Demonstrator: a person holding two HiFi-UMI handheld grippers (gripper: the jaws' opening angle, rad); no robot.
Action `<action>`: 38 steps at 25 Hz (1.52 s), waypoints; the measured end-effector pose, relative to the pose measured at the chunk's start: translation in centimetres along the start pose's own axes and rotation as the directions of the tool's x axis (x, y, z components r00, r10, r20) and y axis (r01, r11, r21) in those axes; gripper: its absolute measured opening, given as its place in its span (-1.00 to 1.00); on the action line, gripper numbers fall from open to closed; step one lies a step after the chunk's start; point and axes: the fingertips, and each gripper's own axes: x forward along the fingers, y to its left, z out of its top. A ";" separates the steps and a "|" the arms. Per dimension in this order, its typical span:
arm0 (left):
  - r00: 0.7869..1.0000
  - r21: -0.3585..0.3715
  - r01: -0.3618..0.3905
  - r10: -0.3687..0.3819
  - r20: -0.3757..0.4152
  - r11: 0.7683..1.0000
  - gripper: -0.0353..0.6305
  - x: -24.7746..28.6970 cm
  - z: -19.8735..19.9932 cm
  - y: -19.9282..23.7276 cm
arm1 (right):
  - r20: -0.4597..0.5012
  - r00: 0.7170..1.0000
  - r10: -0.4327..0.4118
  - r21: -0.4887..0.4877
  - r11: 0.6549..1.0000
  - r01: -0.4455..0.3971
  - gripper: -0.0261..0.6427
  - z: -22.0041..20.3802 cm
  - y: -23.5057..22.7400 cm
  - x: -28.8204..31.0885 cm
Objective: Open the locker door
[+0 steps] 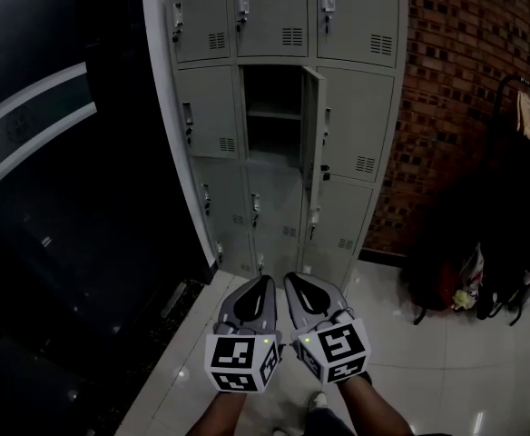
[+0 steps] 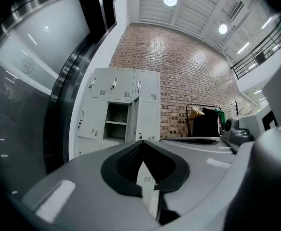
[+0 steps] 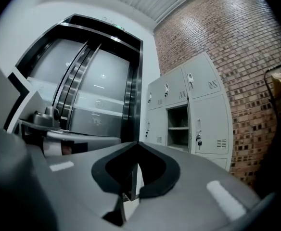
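Low in the head view, left hand-held gripper (image 1: 266, 280) and right hand-held gripper (image 1: 293, 278) sit side by side, well apart from the open locker door (image 1: 312, 134). Left gripper view: jaws together, empty, door (image 2: 132, 117) far ahead. Right gripper view: jaws likewise together, empty.
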 end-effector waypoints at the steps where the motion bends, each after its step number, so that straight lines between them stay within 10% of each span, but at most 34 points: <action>1: 1.000 -0.004 0.003 -0.003 0.002 1.000 -0.88 -0.5 -0.1 -0.4 | -0.004 1.000 -0.003 -0.004 1.000 0.003 -0.92 -0.1 0.3 -0.7; 38: 0.997 0.016 -0.070 0.071 -0.021 0.997 -0.88 -6.6 -2.5 -16.0 | 0.008 0.998 0.065 0.002 0.998 -0.065 -0.92 0.4 -3.3 -17.2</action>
